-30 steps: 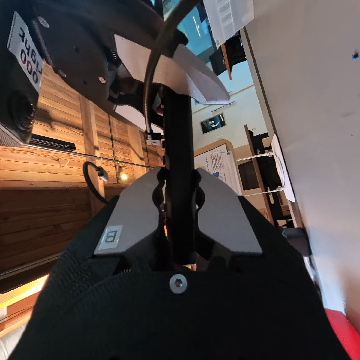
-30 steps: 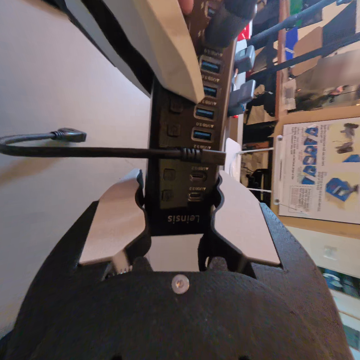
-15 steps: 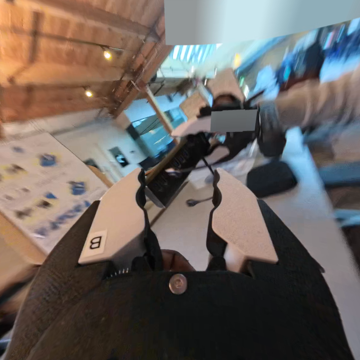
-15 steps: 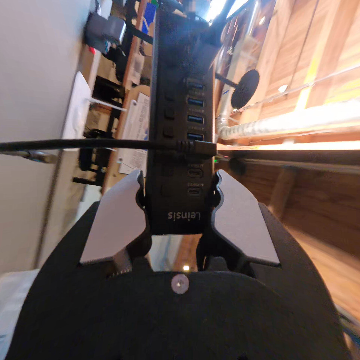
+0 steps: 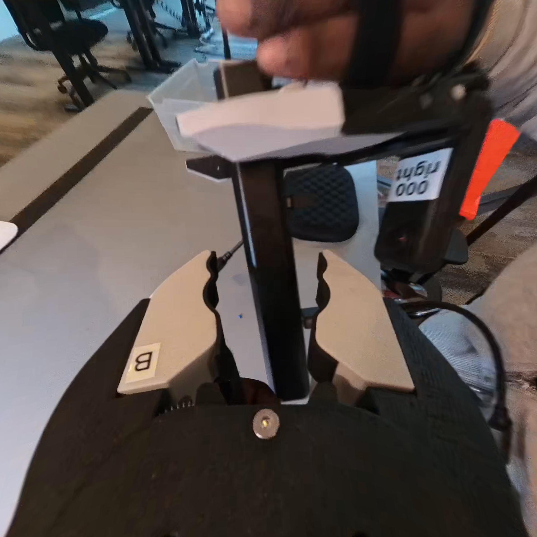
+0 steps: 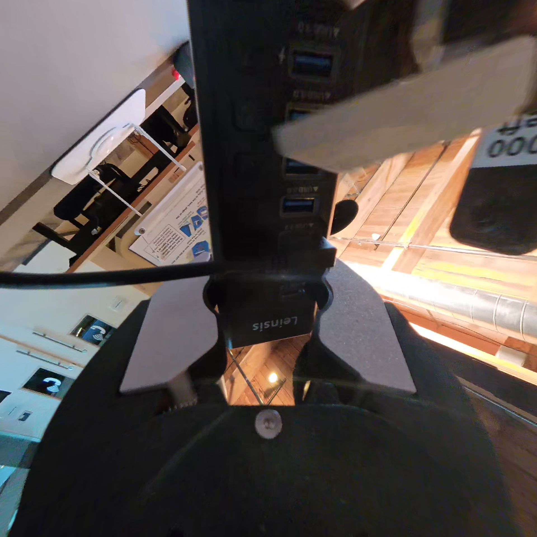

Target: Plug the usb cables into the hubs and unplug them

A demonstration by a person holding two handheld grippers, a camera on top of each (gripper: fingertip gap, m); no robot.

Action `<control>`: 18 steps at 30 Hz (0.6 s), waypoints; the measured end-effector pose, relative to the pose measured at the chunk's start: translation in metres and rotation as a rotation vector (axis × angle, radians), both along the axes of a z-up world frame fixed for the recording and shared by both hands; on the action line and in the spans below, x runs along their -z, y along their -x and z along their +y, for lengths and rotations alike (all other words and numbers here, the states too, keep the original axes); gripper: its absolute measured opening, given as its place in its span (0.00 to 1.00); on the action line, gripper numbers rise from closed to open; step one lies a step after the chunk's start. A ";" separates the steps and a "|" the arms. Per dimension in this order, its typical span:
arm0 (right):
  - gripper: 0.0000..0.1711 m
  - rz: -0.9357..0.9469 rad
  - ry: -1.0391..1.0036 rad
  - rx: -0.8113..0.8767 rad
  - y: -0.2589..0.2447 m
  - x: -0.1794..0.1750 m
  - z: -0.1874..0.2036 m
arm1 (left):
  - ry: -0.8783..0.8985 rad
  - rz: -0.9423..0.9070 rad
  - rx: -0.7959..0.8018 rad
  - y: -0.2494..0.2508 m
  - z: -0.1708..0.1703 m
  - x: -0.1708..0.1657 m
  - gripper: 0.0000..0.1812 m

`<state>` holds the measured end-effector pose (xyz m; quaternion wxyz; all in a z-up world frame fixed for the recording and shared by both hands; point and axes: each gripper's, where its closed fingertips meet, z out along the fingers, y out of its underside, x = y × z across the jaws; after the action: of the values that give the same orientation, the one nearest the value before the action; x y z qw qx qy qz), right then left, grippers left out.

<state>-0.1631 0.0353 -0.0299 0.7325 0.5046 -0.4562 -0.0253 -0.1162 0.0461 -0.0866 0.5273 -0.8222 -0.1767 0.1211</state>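
Note:
A long black USB hub (image 5: 268, 290) runs between the fingers of my left gripper (image 5: 266, 258). The jaws are open, with a clear gap on the left side of the hub. My right gripper (image 6: 267, 287) is shut on the hub's labelled end (image 6: 261, 319) and holds it in the air. It shows at the far end of the hub in the left wrist view (image 5: 261, 122). A black USB cable (image 6: 116, 276) is plugged into a port near that end (image 6: 322, 255) and trails off to the left. A left gripper finger (image 6: 406, 116) crosses the hub's blue ports.
Below is a grey table (image 5: 87, 261) with a black quilted pad (image 5: 319, 209), a clear plastic bin (image 5: 186, 96) and a loose cable plug (image 5: 229, 255). Office chairs (image 5: 72, 37) stand beyond the table's far edge. A person's hand (image 5: 305, 37) holds the right gripper. About 7 cm separates my left fingertips from my right.
One second ago my left gripper was shut on the hub. It let go, swung away open, and now has the hub between its open jaws. The right gripper kept its hold and turned the hub.

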 end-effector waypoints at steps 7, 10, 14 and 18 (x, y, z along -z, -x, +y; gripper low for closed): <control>0.40 0.036 -0.013 -0.083 -0.007 -0.005 -0.008 | -0.002 0.124 0.002 0.012 0.003 0.008 0.16; 0.39 -0.096 0.228 -0.092 -0.007 -0.031 0.000 | -0.073 0.260 -0.091 0.023 -0.008 -0.002 0.16; 0.28 -0.468 0.758 -0.045 0.010 -0.060 0.039 | -0.244 0.403 -0.290 0.044 -0.035 -0.023 0.16; 0.31 -1.436 1.185 -0.200 -0.016 -0.021 0.018 | -0.378 0.470 -0.450 0.055 -0.050 -0.025 0.16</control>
<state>-0.1468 0.0535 -0.0084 0.4118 -0.0194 -0.6922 0.5924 -0.1715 -0.0039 -0.0611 0.6562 -0.6008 -0.2464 0.3845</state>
